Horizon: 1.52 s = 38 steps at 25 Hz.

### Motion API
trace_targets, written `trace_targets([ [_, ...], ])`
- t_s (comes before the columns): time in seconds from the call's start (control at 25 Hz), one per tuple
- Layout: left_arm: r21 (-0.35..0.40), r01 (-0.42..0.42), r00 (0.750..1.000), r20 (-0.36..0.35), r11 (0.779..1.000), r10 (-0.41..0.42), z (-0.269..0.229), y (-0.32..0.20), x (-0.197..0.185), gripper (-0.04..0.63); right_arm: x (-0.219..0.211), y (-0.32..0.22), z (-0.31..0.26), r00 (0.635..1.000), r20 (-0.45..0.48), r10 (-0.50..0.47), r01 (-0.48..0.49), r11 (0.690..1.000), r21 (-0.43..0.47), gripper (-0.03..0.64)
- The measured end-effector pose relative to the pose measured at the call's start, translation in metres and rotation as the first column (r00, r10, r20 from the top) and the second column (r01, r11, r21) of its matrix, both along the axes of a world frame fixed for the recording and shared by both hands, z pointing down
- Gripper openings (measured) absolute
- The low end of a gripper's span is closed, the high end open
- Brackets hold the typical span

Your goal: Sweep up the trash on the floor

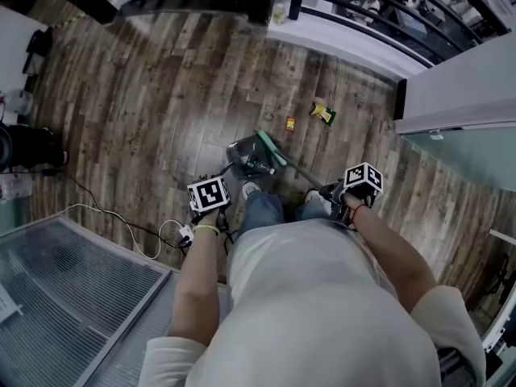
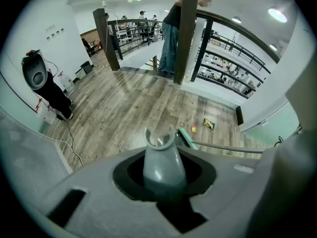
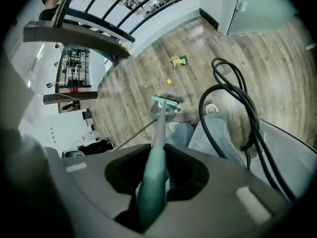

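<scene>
My left claw [image 2: 164, 178] pinches the grey dustpan handle [image 2: 162, 155], my right claw [image 3: 152, 182] the green broom handle [image 3: 159, 133] — yellow wrapper [image 1: 324, 114], orange scrap [image 1: 290, 123] on the floor [image 1: 161, 95].

Green broom [image 1: 272, 150]; grey dustpan [image 1: 244, 156]; yellow wrapper [image 1: 324, 114].

Person [image 2: 172, 38] beside railing post [image 2: 188, 58]

Stands on a wood-plank floor [image 1: 145, 95], shoes [image 1: 251, 189] just behind the grey dustpan [image 1: 244, 153]. Grips its handle with the left gripper [image 1: 211, 196] and the broom [image 1: 272, 150] with the right gripper [image 1: 359, 188] — green head at the pan's right side. Faces two scraps farther ahead, apart from the pan — a yellow-green wrapper [image 1: 323, 114] and a small orange piece [image 1: 290, 123] near it.
</scene>
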State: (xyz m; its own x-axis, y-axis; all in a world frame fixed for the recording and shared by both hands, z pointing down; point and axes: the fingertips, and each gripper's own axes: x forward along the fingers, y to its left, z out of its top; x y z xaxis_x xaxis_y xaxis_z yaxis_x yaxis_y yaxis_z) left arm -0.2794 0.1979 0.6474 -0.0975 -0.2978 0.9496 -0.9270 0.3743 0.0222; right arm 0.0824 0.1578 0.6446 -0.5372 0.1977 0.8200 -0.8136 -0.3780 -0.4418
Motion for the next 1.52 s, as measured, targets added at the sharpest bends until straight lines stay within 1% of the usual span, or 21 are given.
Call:
trace_targets([
  [0.12, -0.006, 0.011, 1.000, 0.019, 1.000, -0.011, -0.009, -0.002, -0.018, 0.083, -0.011, -0.011, 0.001, 0.999, 0.005, 0.040, -0.040, 0.999, 0.012, 0.095],
  [0.32, -0.005, 0.020, 1.000, 0.018, 1.000, -0.020, -0.007, -0.003, -0.041, 0.083, -0.034, -0.030, 0.010, 0.996, -0.017, 0.088, -0.087, 0.995, 0.039, 0.095],
  [0.4, 0.001, 0.021, 0.999, 0.032, 1.000, -0.021, -0.007, -0.005, -0.053, 0.083, -0.044, -0.039, 0.015, 0.994, -0.032, 0.101, -0.099, 0.994, 0.055, 0.095],
  [0.52, -0.015, 0.032, 0.998, 0.061, 0.999, -0.031, -0.008, -0.006, -0.071, 0.083, -0.056, -0.051, 0.024, 0.991, -0.062, 0.116, -0.111, 0.991, 0.075, 0.095],
  [0.64, 0.002, 0.055, 0.998, 0.034, 0.999, -0.055, -0.001, -0.010, -0.079, 0.083, -0.070, -0.060, 0.031, 0.987, -0.082, 0.137, -0.130, 0.987, 0.090, 0.095],
  [0.76, 0.005, 0.086, 0.996, 0.022, 0.996, -0.086, 0.001, -0.014, -0.087, 0.083, -0.083, -0.068, 0.039, 0.984, -0.107, 0.139, -0.128, 0.986, 0.105, 0.095],
  [0.92, -0.017, 0.104, 0.994, 0.041, 0.994, -0.103, 0.004, -0.016, -0.104, 0.083, -0.096, -0.071, 0.051, 0.980, -0.142, 0.141, -0.126, 0.986, 0.110, 0.095],
  [1.04, -0.032, 0.103, 0.994, 0.051, 0.994, -0.102, 0.006, -0.017, -0.112, 0.083, -0.106, -0.068, 0.059, 0.977, -0.162, 0.142, -0.125, 0.986, 0.107, 0.095],
  [1.12, -0.044, 0.094, 0.993, 0.077, 0.995, -0.091, 0.004, -0.021, -0.121, 0.083, -0.112, -0.065, 0.062, 0.976, -0.171, 0.133, -0.115, 0.987, 0.110, 0.095],
  [1.16, -0.048, 0.091, 0.993, 0.079, 0.995, -0.087, 0.004, -0.024, -0.123, 0.083, -0.115, -0.064, 0.063, 0.977, -0.171, 0.127, -0.109, 0.987, 0.115, 0.095],
  [1.24, -0.046, 0.091, 0.995, 0.041, 0.995, -0.089, 0.010, -0.033, -0.121, 0.083, -0.122, -0.062, 0.065, 0.979, -0.165, 0.123, -0.104, 0.987, 0.120, 0.096],
  [1.32, -0.048, 0.096, 0.995, 0.006, 0.994, -0.096, 0.015, -0.039, -0.120, 0.083, -0.128, -0.057, 0.067, 0.978, -0.158, 0.139, -0.123, 0.987, 0.108, 0.095],
  [1.4, -0.056, 0.098, 0.995, 0.003, 0.994, -0.098, 0.016, -0.042, -0.122, 0.083, -0.134, -0.051, 0.068, 0.976, -0.154, 0.154, -0.140, 0.986, 0.095, 0.095],
  [1.52, -0.061, 0.099, 0.995, 0.011, 0.993, -0.099, 0.016, -0.045, -0.119, 0.083, -0.141, -0.045, 0.069, 0.977, -0.159, 0.140, -0.127, 0.987, 0.094, 0.095],
])
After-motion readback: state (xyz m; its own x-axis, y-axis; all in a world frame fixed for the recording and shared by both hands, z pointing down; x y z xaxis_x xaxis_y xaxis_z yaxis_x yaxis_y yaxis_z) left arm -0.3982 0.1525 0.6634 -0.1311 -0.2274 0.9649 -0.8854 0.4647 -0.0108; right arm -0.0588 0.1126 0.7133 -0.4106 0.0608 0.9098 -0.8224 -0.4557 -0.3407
